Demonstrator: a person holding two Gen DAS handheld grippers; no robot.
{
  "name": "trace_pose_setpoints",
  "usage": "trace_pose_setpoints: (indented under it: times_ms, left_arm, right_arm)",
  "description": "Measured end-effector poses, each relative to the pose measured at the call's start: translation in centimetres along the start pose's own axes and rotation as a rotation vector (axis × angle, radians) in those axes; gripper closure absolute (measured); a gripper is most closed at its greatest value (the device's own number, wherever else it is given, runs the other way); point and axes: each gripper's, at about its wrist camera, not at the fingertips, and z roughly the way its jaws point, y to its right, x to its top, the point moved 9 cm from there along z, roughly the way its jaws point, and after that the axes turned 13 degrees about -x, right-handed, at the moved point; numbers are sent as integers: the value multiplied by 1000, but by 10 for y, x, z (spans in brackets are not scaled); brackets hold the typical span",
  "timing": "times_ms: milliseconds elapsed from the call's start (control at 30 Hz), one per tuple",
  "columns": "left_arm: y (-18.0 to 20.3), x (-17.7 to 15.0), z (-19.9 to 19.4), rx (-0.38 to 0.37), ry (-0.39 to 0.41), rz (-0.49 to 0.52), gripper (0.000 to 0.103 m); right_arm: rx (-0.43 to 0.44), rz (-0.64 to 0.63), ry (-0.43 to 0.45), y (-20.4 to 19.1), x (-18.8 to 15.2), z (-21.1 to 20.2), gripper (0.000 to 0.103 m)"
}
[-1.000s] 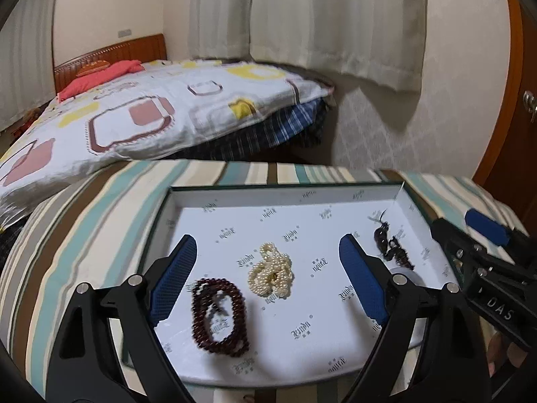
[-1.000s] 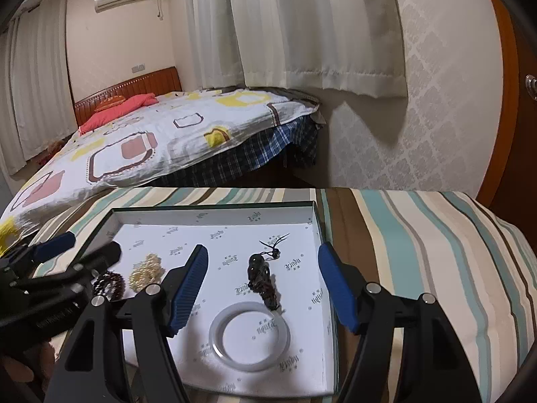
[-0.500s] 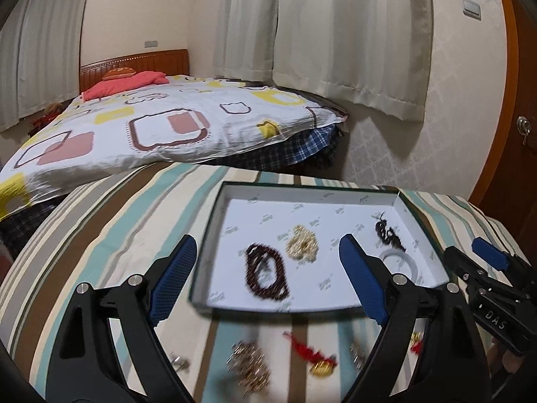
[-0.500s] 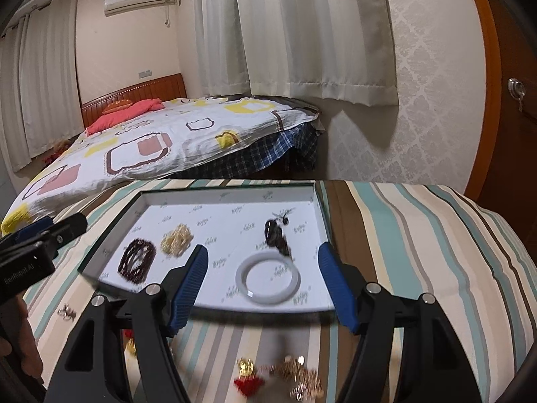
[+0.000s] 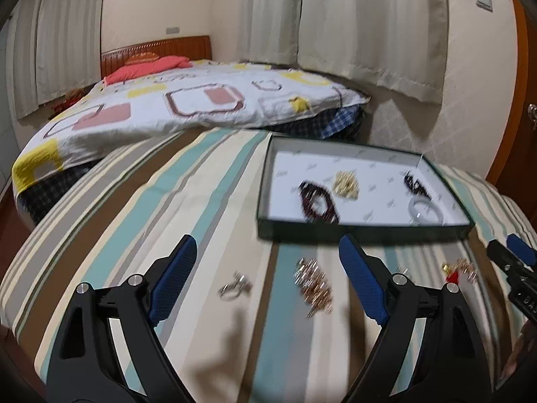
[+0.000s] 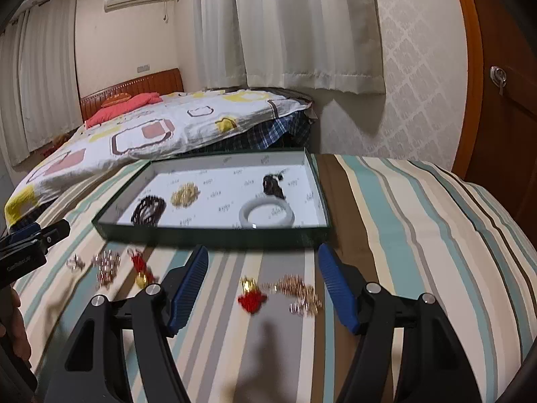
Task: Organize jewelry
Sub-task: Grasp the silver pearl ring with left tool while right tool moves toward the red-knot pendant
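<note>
1. Hovering above the striped cloth (image 5: 174,221), the left gripper (image 5: 268,278) has its blue-padded jaws spread wide with nothing between them; below the gap lie a small silver ring (image 5: 235,287) and a rose-gold chain (image 5: 313,285), both blurred.
2. Right gripper (image 6: 263,287): jaws likewise spread wide and empty, held over the cloth nearer than the tray.
3. Below the right gripper's gap: a red tassel charm (image 6: 251,295) with a gold top, and just to its right a heap of gold-pink chain (image 6: 297,292).
4. Left of these in the right wrist view: a second red-and-gold charm (image 6: 140,268), beside the rose-gold chain and the ring.
5. Dark green tray (image 6: 214,233) with a white printed lining, resting on the cloth beyond all the loose pieces.
6. Tray contents, each apart from the others: dark red bead bracelet (image 6: 148,210) at left; pale gold bead cluster (image 6: 185,194) beside it; white bangle (image 6: 266,213) towards the right; a dark, blurred piece (image 6: 273,184) behind the bangle.
7. Background: bed with patterned quilt (image 6: 151,134), curtains (image 6: 302,27), wooden door (image 6: 503,84).
</note>
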Motion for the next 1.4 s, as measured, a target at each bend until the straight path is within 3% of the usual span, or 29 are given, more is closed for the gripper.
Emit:
trace_pose_setpoints:
  times_ms: [233,333,433,600,833,967,1067,1400]
  left_arm:
    - [-16,-27,1,21,-56,-23,20]
    - [-25,-35,8,24,-94,-54,27]
    - [-31,-37,13,28,-114,-73,29]
    - [-35,-40,24,25,-151,-76,41]
    - [-41,-37,39,6,-182,-96,42]
    - [-40,-42,45,-28,-220,-106,68]
    - [-40,-43,45,-45,-221,-113,78]
    - [-34,-38,41,-42,-196,-87,78]
  right_arm:
    - [-1,10,-24,5,-17,-4,37]
    - [0,12,-34,7,-22,-3,37]
    - [3,15,-44,7,-25,-1,37]
    - [7,19,-50,8,-26,0,37]
    - [16,14,-65,4,-28,2,37]
    - [18,15,-69,4,-27,3,37]
    - [20,17,-71,3,-28,4,37]
    - [26,10,-89,-2,-31,8,37]
